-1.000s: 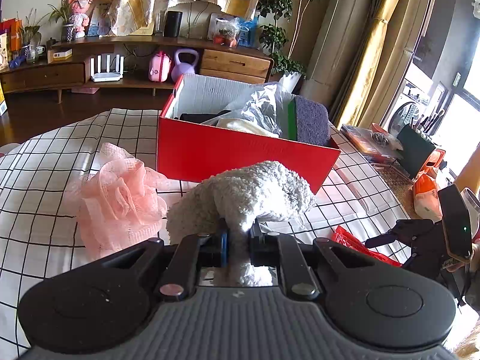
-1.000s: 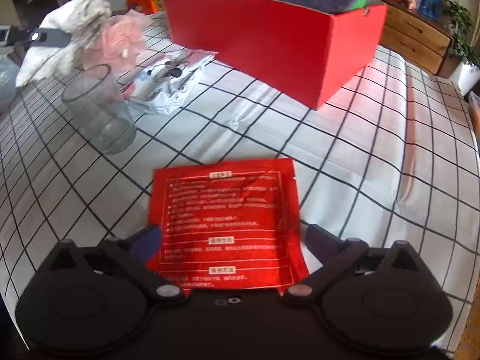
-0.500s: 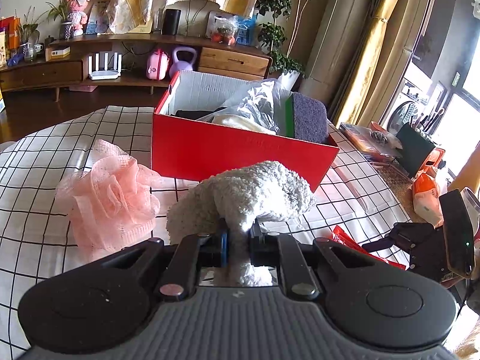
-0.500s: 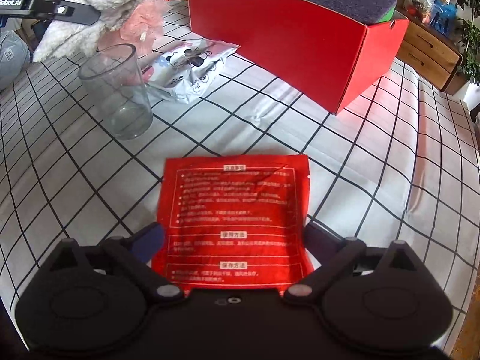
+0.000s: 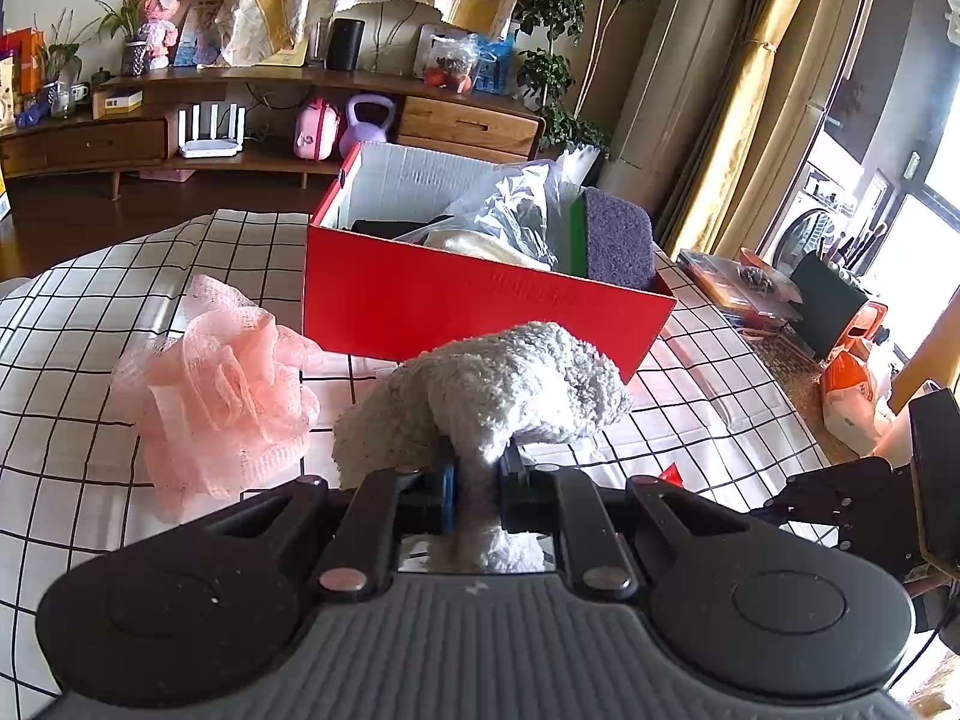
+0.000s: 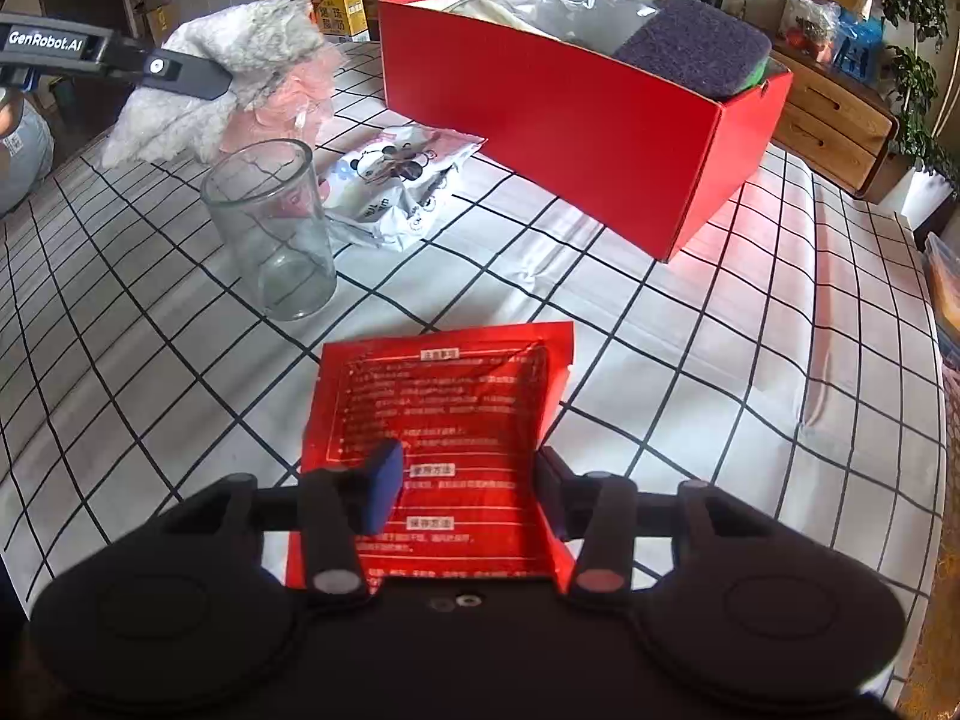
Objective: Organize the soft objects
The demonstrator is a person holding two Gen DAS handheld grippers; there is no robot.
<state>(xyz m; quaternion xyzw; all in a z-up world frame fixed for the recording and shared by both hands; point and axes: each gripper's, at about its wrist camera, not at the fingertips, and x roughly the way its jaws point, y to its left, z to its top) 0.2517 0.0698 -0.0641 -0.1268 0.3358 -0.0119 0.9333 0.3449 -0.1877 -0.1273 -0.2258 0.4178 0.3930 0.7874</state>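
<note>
My left gripper (image 5: 475, 489) is shut on a fluffy white cloth (image 5: 498, 384) and holds it above the checked tablecloth, short of the red box (image 5: 468, 306). The cloth also shows in the right wrist view (image 6: 240, 72), raised at the far left. The box holds a purple sponge (image 5: 618, 237), a clear plastic bag (image 5: 516, 210) and other soft items. A pink mesh bath pouf (image 5: 222, 396) lies left of the box. My right gripper (image 6: 465, 480) is open, its fingers either side of a flat red packet (image 6: 444, 438) on the table.
A clear glass (image 6: 273, 234) stands left of the packet. A white printed pouch (image 6: 396, 180) lies between the glass and the red box (image 6: 570, 120). A wooden sideboard (image 5: 240, 126) stands beyond the table. The table edge runs along the right.
My right gripper's fingers have closed in towards the red packet and the view has shifted left. My left gripper has carried the white cloth slightly closer to the red box.
</note>
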